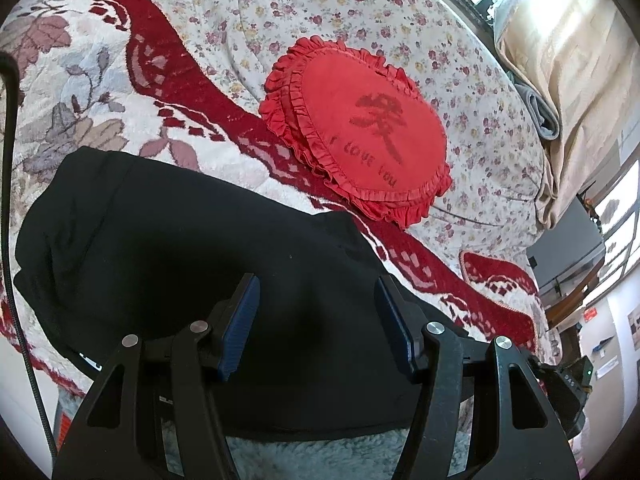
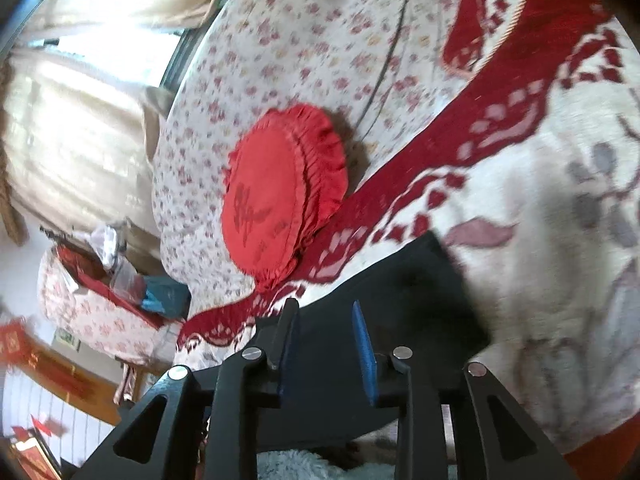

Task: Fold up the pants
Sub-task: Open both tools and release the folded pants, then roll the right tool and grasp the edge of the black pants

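Note:
The black pants (image 1: 160, 232) lie in a folded bundle on a red-and-white flowered blanket (image 1: 80, 92) on the bed. My left gripper (image 1: 317, 284) hovers just over their near part, its blue pads wide apart with only flat cloth showing between them. In the right wrist view the pants (image 2: 404, 296) show as a dark slab with a squared far corner. My right gripper (image 2: 324, 307) sits above their near edge, tilted, with its pads a narrow gap apart and nothing pinched. The view is blurred.
A red frilled heart cushion (image 1: 360, 132) rests just beyond the pants on a small-flowered quilt (image 1: 460, 92). Beige curtains (image 1: 560, 60) hang by the window. A black cable (image 1: 12, 240) runs down the left edge. Fluffy pale fabric (image 1: 320, 456) lies below the pants.

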`<state>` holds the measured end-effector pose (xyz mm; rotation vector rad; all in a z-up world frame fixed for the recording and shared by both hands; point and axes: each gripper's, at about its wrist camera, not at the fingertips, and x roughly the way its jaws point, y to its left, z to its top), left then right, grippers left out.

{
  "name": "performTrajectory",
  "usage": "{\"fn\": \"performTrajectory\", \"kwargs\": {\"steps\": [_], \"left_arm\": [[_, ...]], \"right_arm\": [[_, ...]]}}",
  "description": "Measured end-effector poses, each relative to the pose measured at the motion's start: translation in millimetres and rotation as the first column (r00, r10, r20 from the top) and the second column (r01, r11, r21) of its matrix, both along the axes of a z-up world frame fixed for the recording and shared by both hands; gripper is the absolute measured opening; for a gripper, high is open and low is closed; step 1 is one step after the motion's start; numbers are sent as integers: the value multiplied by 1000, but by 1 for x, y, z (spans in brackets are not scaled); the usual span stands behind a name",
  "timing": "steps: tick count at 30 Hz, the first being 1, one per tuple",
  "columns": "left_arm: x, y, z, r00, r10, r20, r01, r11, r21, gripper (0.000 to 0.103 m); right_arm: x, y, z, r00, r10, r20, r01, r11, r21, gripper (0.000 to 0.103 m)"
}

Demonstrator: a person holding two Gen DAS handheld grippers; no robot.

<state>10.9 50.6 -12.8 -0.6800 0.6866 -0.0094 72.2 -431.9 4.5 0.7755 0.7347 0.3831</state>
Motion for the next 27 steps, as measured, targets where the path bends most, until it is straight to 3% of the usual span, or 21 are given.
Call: {"fn": "performTrajectory", "kwargs": {"steps": [4, 9, 27], "left_arm": [[1, -1, 3, 1000, 2, 0, -2, 1000, -25, 58], [4, -7, 1, 1000, -6, -13, 7, 1000, 7, 58], [7, -3, -7, 1000, -1, -23, 0, 1000, -15, 58]], "right_arm": [[-9, -31, -1, 998, -64, 1, 64, 998, 14, 31], [-18, -55, -9, 994, -112, -17, 113, 992, 48, 31], [-17, -56, -21, 992, -117, -43, 119, 991, 60, 31]]}}
